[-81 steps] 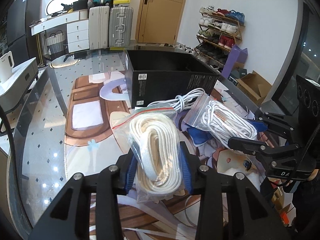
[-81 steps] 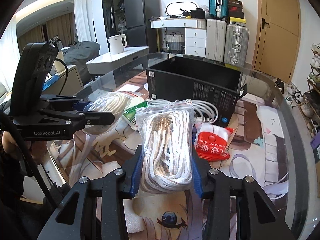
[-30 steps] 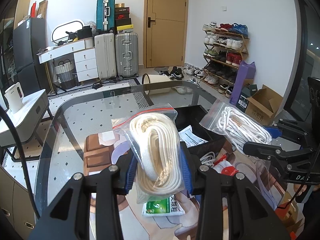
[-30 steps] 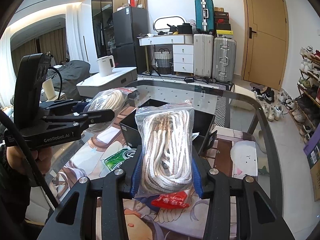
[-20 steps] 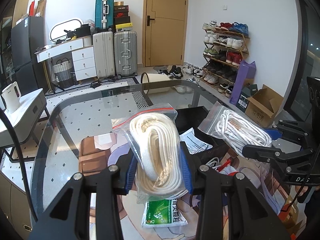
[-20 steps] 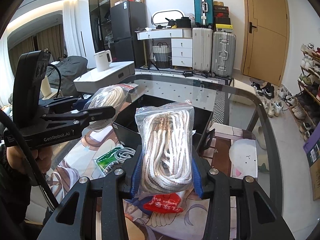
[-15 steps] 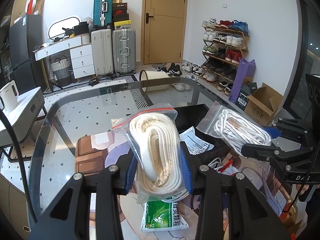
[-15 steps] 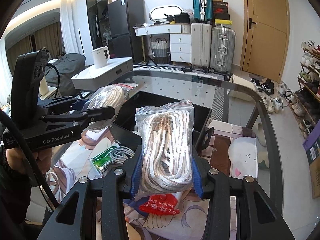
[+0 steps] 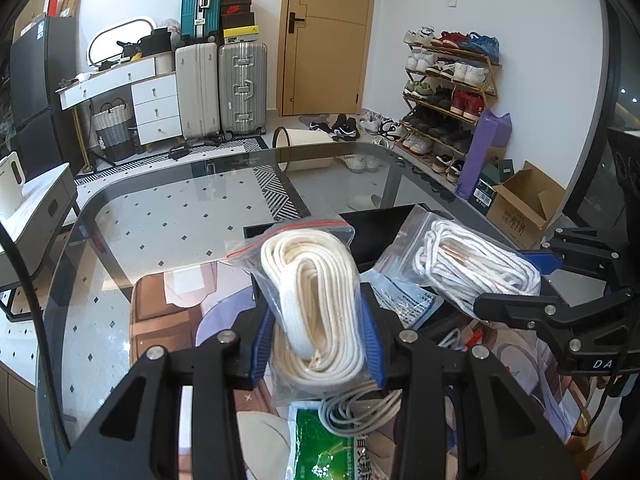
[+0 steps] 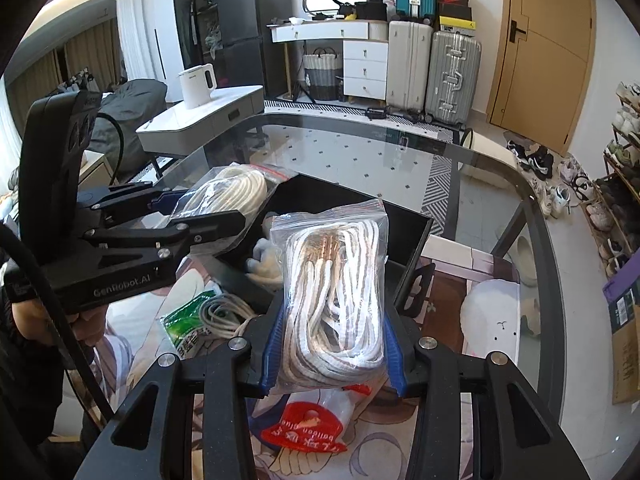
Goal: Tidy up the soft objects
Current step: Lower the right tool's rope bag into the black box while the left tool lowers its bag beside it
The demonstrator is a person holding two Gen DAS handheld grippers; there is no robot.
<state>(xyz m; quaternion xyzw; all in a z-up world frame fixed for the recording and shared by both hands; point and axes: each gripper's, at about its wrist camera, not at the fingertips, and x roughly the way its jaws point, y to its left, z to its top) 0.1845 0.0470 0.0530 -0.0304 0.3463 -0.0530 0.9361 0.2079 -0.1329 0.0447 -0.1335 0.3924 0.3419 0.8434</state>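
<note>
My left gripper is shut on a clear zip bag of flat cream cord, held in the air at the near left edge of an open black box. My right gripper is shut on a clear zip bag of white rope, held above the box's near wall. Each gripper shows in the other's view: the right one with its rope bag, the left one with its cord bag. White soft things lie inside the box.
On the printed mat on the glass table lie a green packet, a loose grey cable coil, a printed white pouch and a red and white bag. Suitcases, drawers and a shoe rack stand beyond the table.
Both grippers have risen off the table with their bags and moved forward over the black box. In the last second they have sunk slightly toward its opening.
</note>
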